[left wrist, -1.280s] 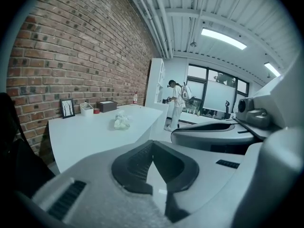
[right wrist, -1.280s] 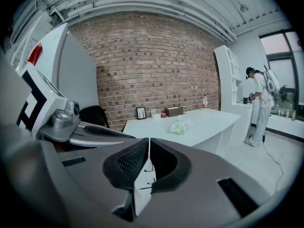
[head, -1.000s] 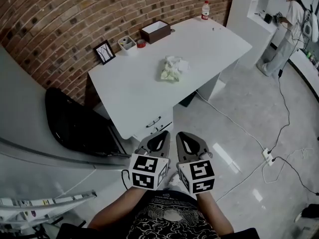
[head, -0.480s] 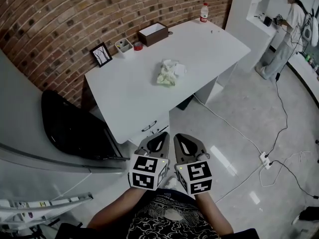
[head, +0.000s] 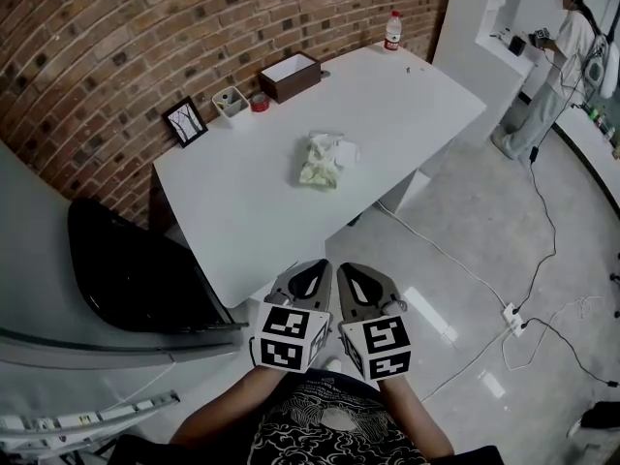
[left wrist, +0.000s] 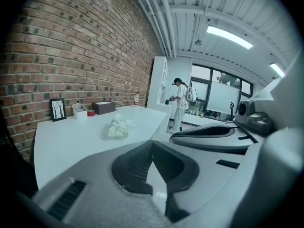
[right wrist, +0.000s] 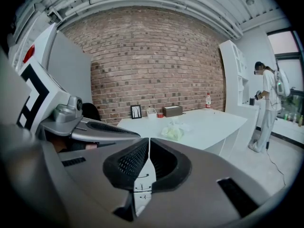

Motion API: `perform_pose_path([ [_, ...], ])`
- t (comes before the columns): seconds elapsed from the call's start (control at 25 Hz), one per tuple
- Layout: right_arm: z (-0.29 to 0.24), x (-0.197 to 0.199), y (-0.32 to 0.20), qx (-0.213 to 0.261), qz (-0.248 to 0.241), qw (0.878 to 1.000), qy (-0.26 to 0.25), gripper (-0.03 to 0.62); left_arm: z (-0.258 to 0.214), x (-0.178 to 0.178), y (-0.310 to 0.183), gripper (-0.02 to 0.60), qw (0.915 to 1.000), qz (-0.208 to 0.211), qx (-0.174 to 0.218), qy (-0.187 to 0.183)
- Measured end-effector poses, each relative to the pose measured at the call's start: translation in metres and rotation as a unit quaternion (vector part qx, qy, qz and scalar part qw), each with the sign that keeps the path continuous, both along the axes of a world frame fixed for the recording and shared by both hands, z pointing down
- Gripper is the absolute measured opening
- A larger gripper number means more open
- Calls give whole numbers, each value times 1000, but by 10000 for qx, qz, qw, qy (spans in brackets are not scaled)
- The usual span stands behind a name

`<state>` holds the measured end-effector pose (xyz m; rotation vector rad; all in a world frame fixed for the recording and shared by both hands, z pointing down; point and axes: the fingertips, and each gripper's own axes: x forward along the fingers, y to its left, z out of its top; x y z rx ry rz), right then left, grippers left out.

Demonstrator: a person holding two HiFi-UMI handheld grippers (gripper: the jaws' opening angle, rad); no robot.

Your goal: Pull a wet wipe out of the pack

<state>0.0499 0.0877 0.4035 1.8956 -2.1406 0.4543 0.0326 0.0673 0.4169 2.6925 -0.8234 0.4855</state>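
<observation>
Head view: 2 grippers held low and close to the body, side by side, left gripper [head: 312, 271] just beside right gripper [head: 354, 275], both pointing toward the white table [head: 242, 211] and near its closest edge, over pale floor [head: 465, 250]. On the middle of the table, well apart from both grippers, the wet wipe pack [head: 315, 170], pale green, with a crumpled white wipe [head: 341, 148] bunched at its top. Along the far side, against the brick wall [head: 116, 46], in a row: small picture frame [head: 184, 122], white holder [head: 231, 101], small red object [head: 259, 102], open brown box [head: 289, 75]. At the far corner, 1 bottle [head: 392, 30] with a red cap. Left of the table, a black chair [head: 126, 260]. Far right, well away, a person [head: 557, 66] standing, side on.

Left gripper view: jaws together, tips touching, closed on each other only. Beyond and above them the table, with the pack lying left of centre, far from the tips. At right, the side of the other gripper.

Right gripper view: jaws together too, only a thin slit between the dark pads. Pack nearly straight ahead, just above the jaw tips in the frame yet well apart from them. Frame, holder and box behind it by the wall
</observation>
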Motion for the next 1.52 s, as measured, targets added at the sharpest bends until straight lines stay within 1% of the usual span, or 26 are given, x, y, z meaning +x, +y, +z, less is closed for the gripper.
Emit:
perform_pose_path([
  [0.32,5,25,-63,-112,103,9999,-9,20,9,23,-63,12,9999,67,-97,-8],
  [0.44,7,30,-83,-185,109,9998,-15,20,10,29,-83,12,9998,64,-187,24],
  [0.56,9,32,-104,-249,97,9996,5,20,12,32,-102,12,9996,42,-285,55],
  [0.8,11,37,-141,-328,127,9993,100,20,15,37,-141,11,9994,52,-330,122],
  [1.0,10,36,-171,-398,116,9989,197,20,13,40,-171,12,9990,89,-354,259],
  [1.12,10,35,-187,-426,122,9987,264,20,17,38,-188,12,9989,95,-394,247],
  [1.28,12,33,-200,-484,117,9982,343,20,18,34,-203,12,9986,60,-431,306],
  [1.44,14,34,-207,-501,88,9979,408,20,20,32,-209,12,9982,-38,-443,392],
  [1.52,15,34,-211,-505,63,9978,431,20,23,33,-210,12,9981,-45,-487,377],
])
